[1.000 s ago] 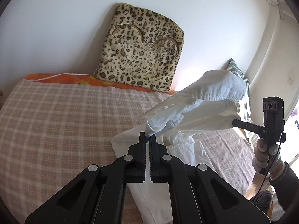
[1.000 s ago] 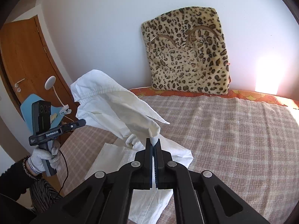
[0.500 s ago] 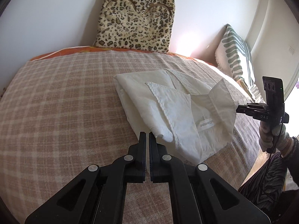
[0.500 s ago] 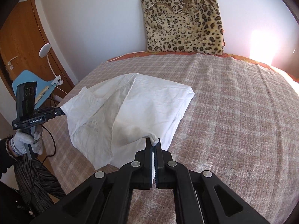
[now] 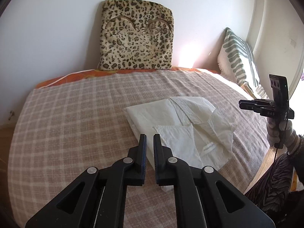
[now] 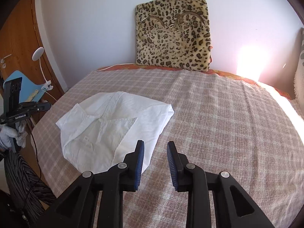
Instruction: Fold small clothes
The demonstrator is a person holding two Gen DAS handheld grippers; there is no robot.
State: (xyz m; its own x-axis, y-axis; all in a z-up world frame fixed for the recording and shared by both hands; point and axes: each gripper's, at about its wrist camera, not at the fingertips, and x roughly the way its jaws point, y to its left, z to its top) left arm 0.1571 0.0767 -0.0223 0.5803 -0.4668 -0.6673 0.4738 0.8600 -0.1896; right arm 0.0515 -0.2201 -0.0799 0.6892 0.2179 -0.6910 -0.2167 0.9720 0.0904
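dropped flat on bed [image 5: 76, 114]: white shirt [image 5: 182, 125], earlier held aloft. left tongs [image 5: 149, 138] and right tongs [image 6: 154, 146] opening, empty, at shirt's near edge.

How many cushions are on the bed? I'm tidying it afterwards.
2: a leopard-print cushion against the back wall, a green-striped cushion at the bed's right side. Others may be out of view.

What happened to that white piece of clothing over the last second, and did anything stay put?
The white garment, held up in the air by both tools a second ago, came down and now lies on the checked blanket. The left hand-held gripper and right hand-held gripper have let go; their jaws are opening with nothing between them. The leopard cushion kept leaning on the wall.
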